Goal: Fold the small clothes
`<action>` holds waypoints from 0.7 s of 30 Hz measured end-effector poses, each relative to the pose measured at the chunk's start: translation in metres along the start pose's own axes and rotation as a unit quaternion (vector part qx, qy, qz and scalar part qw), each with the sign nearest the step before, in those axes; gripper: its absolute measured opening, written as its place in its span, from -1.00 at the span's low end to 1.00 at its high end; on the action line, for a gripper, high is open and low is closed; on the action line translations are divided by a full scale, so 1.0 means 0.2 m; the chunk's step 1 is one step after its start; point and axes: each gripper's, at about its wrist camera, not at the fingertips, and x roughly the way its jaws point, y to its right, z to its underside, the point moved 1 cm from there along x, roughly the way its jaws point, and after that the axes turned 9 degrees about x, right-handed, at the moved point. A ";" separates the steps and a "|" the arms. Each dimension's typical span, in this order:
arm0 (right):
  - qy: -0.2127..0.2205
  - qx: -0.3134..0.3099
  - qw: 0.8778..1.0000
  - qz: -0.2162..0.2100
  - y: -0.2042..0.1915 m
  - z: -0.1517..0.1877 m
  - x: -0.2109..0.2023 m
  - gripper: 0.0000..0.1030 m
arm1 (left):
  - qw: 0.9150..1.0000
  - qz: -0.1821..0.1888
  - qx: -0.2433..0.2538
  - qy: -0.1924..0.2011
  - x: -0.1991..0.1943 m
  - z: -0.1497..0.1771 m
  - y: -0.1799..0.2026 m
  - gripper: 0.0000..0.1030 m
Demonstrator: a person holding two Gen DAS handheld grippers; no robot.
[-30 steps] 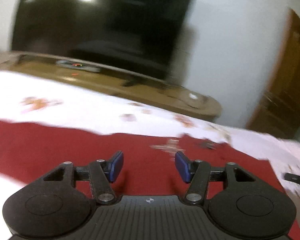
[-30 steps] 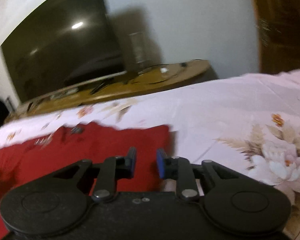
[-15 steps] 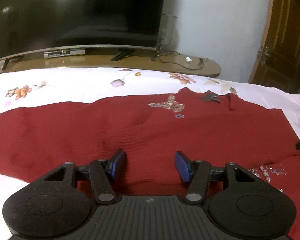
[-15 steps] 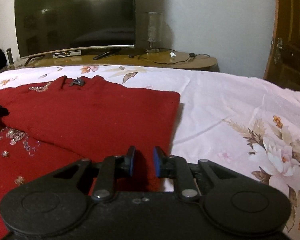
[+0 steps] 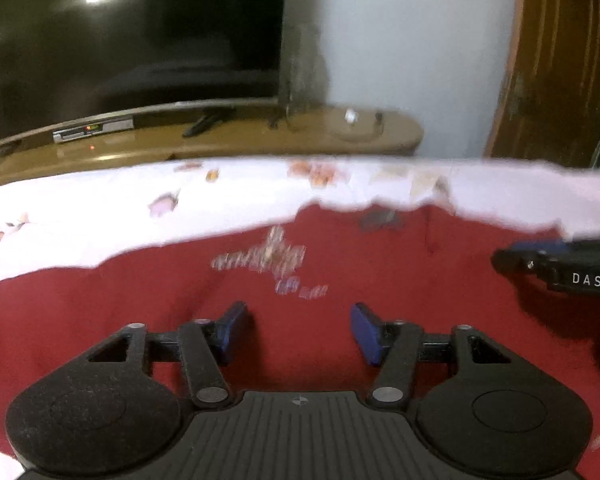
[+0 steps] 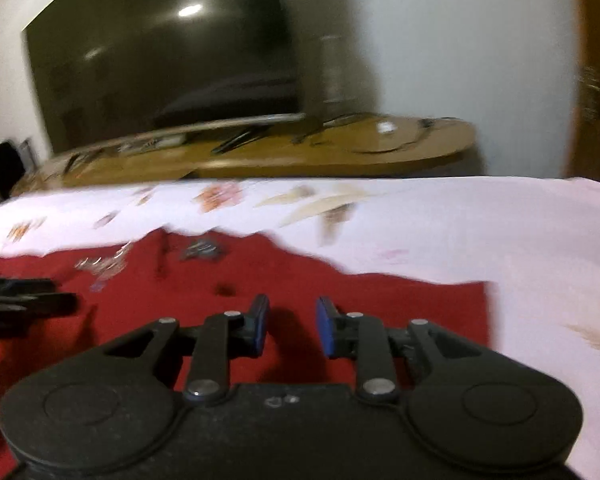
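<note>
a red knitted garment point(image 5: 380, 320) with sparkly trim lies spread on a bed point(image 5: 100, 216) covered by a floral sheet. the left tongs point(image 5: 298, 330) hang over its middle, jaws apart and just opened wider, nothing between the blue pads. the right tongs point(image 6: 292, 326) sit above the garment's right part, jaws narrowly apart, just opened a little, also empty. both views are blurred.

both wrist views low and close over the red garment point(image 5: 140, 320), facing the television point(image 5: 132, 32), sharing both
</note>
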 end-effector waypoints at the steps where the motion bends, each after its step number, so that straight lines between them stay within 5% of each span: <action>1: -0.011 -0.032 0.999 0.007 -0.04 0.02 0.04 -0.47 | 1.000 -0.007 0.002 0.005 -0.01 0.04 -0.01 0.32; 3: -0.007 -0.078 0.996 0.035 -0.04 0.07 0.04 -0.47 | 1.000 -0.004 -0.017 0.011 -0.04 0.07 -0.08 0.32; 6: 0.006 0.003 0.997 0.077 0.22 0.02 0.01 -0.67 | 1.000 -0.002 -0.018 0.013 -0.06 0.11 -0.16 0.32; 8: 0.002 0.046 0.995 0.089 0.32 0.00 0.00 -0.60 | 1.000 -0.005 -0.018 0.010 -0.04 0.10 -0.16 0.34; 13: 0.016 -0.006 0.994 0.108 0.16 0.04 -0.06 -0.43 | 1.000 -0.012 0.000 0.016 -0.12 0.08 -0.18 0.44; 18: 0.042 0.021 0.995 0.086 0.14 0.14 -0.33 -0.31 | 0.993 -0.068 -0.079 0.048 -0.45 0.29 -0.63 0.45; 21: 0.031 0.088 0.992 0.085 0.19 0.22 -0.49 -0.31 | 0.979 -0.119 -0.164 0.030 -0.60 0.50 -1.03 0.45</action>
